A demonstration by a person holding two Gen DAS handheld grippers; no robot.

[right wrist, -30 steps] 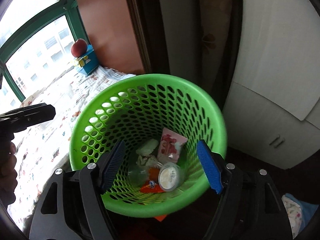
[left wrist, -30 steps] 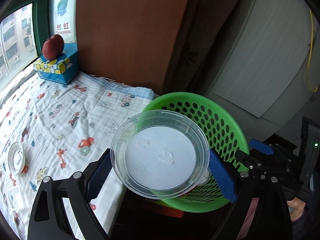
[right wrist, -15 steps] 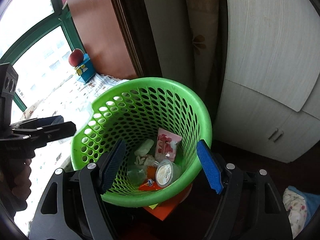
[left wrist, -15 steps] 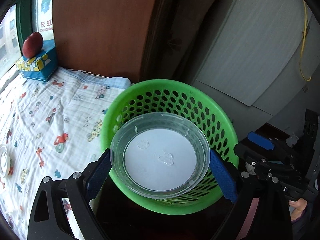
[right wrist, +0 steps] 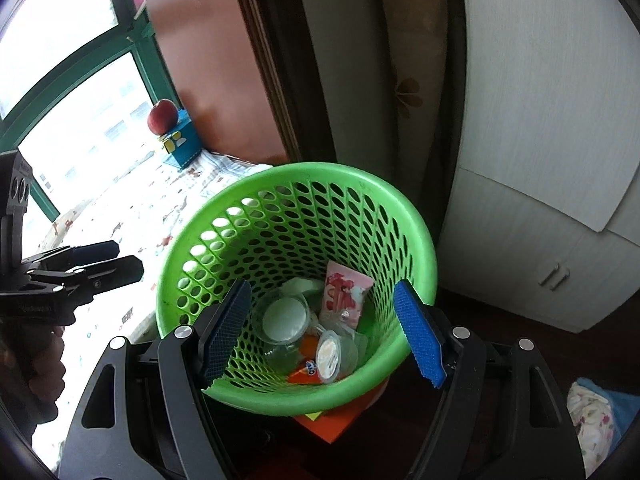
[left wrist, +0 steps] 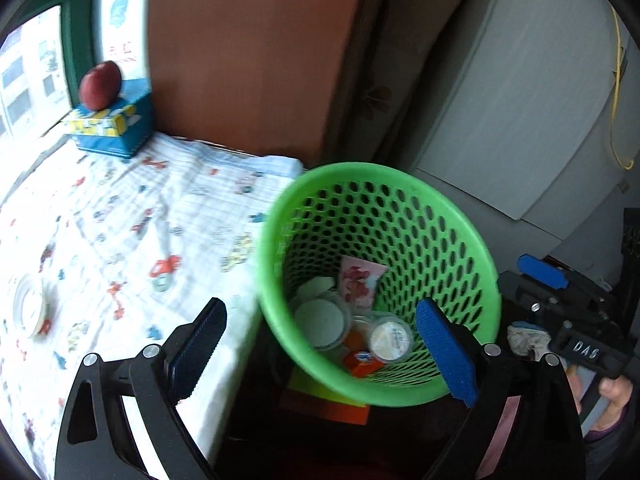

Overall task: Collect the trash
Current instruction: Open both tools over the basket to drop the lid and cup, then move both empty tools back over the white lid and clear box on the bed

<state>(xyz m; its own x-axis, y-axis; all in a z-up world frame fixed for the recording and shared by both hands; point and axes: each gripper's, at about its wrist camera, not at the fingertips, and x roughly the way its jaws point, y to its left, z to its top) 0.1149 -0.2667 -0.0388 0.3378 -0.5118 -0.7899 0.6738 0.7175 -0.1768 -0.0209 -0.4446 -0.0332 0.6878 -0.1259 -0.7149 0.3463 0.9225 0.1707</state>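
Note:
A green perforated basket stands beside the bed. Inside lie a clear round plastic container, a pink wrapper, a small lidded cup and an orange packet. My left gripper is open and empty above the basket's near rim. My right gripper is open and empty over the basket. A small white round lid lies on the bedsheet at the left.
The bed has a white cartoon-print sheet. A blue tissue box with a red apple on it stands by the window. A white cabinet is to the right. An orange box lies under the basket.
My left gripper has opened and let go of the clear round container, which now lies inside the basket. The right gripper has stayed open over the basket.

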